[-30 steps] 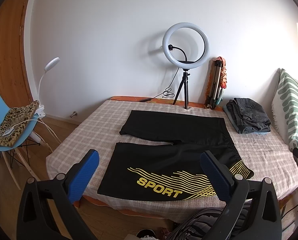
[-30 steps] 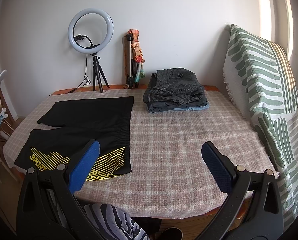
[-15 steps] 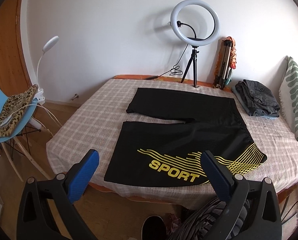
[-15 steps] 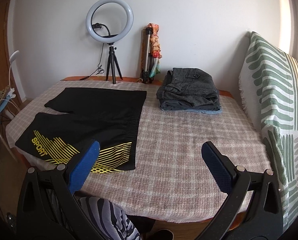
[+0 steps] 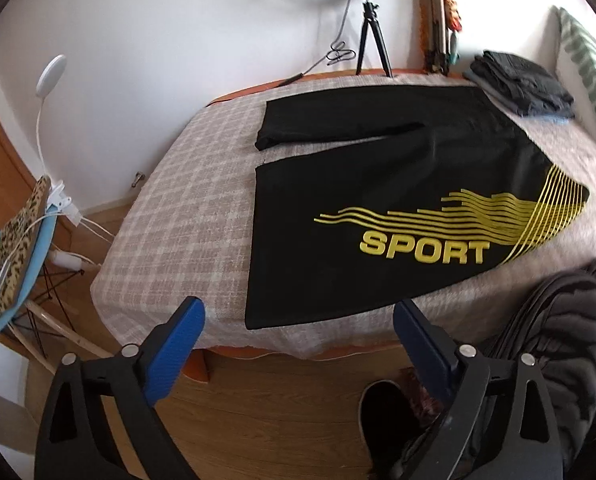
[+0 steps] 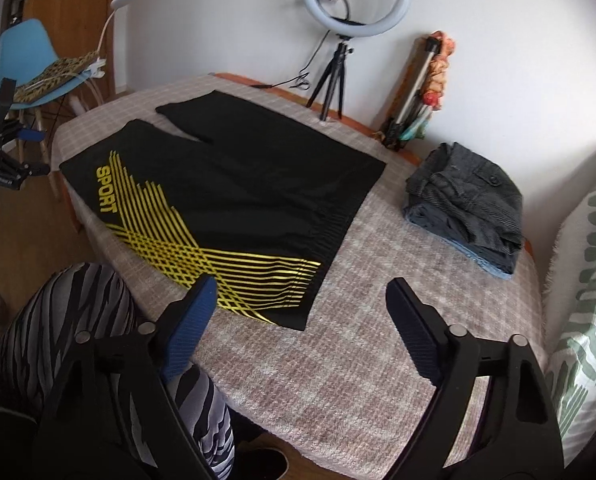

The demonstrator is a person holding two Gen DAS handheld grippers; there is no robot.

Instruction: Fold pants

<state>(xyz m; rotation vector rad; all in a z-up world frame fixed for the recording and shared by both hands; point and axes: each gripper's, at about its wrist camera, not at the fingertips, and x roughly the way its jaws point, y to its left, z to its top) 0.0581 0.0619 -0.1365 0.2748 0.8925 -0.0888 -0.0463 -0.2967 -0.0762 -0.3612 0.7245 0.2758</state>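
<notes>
My pants lie flat and unfolded at the worktop's near edge; both jaws wide, closing, empty, folding not begun.

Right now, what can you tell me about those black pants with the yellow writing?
The black pants lie spread flat and unfolded on the checked cloth covering the table, legs slightly apart. The fabric looks thin and smooth, with a gathered waistband. The near leg carries yellow wavy stripes and the word SPORT; its hem reaches near the table's edge. Nothing rests on them, and neither pair of fingers touches them.
</notes>
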